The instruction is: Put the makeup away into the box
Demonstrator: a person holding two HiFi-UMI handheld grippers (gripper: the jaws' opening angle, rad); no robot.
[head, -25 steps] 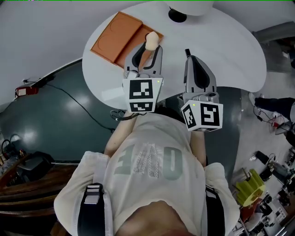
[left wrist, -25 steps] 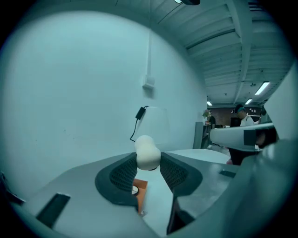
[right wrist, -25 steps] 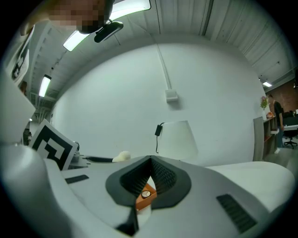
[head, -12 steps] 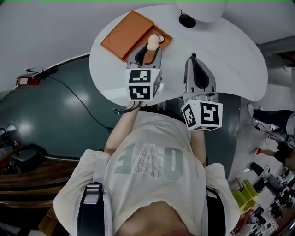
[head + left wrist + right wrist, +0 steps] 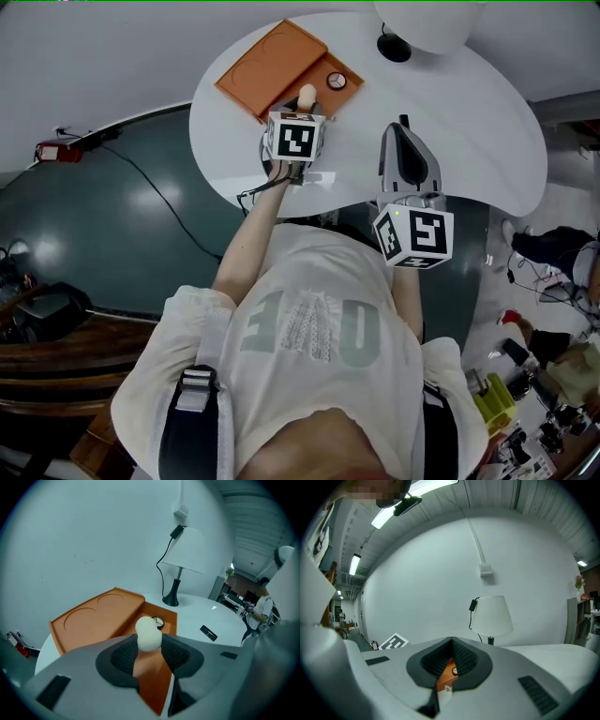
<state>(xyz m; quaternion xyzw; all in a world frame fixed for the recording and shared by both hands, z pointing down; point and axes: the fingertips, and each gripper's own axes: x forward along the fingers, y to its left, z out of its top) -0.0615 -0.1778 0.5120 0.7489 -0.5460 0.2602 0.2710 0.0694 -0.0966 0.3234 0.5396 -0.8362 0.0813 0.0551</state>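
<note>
An orange box (image 5: 317,82) lies open on the round white table (image 5: 469,122), its lid (image 5: 270,58) folded back to the left. A small round compact (image 5: 336,82) lies in the box's tray (image 5: 154,672). My left gripper (image 5: 305,105) is shut on a cream egg-shaped makeup sponge (image 5: 307,96), which pokes up from between the black pads (image 5: 178,656). It holds the sponge (image 5: 148,633) just over the near end of the tray, short of the compact (image 5: 159,620). My right gripper (image 5: 404,131) hovers to the right over bare table, jaws together with nothing held.
A white-shaded lamp (image 5: 412,23) on a black foot (image 5: 171,597) stands at the table's far side, its cord running up the wall. A small black flat item (image 5: 208,632) lies on the table right of the box. A dark floor surrounds the table.
My left gripper has dropped and moved forward with the sponge, from above the table to just over the open box. The right gripper has barely shifted.
</note>
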